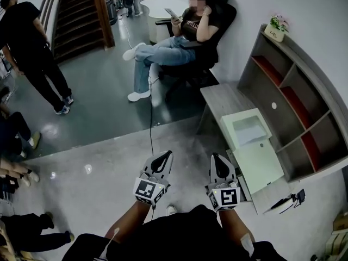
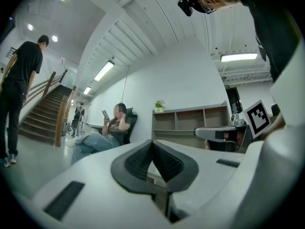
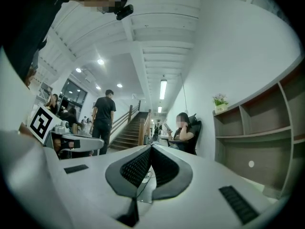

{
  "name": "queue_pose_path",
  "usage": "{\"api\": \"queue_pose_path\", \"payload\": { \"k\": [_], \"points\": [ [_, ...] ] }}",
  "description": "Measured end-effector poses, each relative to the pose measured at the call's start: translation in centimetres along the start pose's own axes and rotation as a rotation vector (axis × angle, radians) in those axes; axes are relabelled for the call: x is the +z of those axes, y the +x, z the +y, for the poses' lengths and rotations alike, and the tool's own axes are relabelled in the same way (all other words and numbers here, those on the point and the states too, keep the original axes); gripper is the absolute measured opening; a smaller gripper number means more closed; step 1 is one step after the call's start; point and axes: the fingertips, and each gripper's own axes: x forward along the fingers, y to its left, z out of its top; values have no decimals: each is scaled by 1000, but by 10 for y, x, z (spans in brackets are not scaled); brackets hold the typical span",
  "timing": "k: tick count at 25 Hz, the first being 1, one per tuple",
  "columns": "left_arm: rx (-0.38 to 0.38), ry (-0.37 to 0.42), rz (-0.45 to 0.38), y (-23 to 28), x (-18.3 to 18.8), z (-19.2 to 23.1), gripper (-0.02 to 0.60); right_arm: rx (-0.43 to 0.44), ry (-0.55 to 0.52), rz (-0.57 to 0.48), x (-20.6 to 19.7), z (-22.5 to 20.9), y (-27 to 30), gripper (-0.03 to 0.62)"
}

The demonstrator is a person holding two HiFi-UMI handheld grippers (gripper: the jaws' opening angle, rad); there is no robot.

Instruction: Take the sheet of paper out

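Standing person (image 1: pixel 32 48): we saw them in black at the far left, near the stairs (image 1: pixel 76 15).
Seated person (image 1: pixel 179 42): they sat in a dark chair beyond both grippers, holding a phone.
Left gripper (image 1: pixel 162 159): we held it over the floor, jaws pressed together with nothing between them.
Right gripper (image 1: pixel 219 165): it was just beside the left one, jaws likewise pressed together and empty.
Printer (image 1: pixel 261 165): it sat on the grey counter (image 1: pixel 223 99), right of our right gripper.
Sheet of paper (image 1: pixel 247 130): a pale sheet lay in the recess on the printer's top, apart from both grippers.
Shelf (image 1: pixel 283 107): it stood behind the counter, with a small plant (image 1: pixel 278 25) on top.
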Motion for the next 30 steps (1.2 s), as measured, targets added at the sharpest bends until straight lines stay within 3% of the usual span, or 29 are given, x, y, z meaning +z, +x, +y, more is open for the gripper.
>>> {"api": "queue_pose_path", "payload": {
  "k": [9,14,30],
  "points": [
    [-14,13,11,24,-1,6,6,11,-2,-30,5,-12,21,21],
    [-17,8,26,50,-7,7,8,29,-1,31,-15,-27,32,21],
    [-55,22,33,178,-12,18,6,-26,63,0,-40,-127,102,21]
  ]
}}
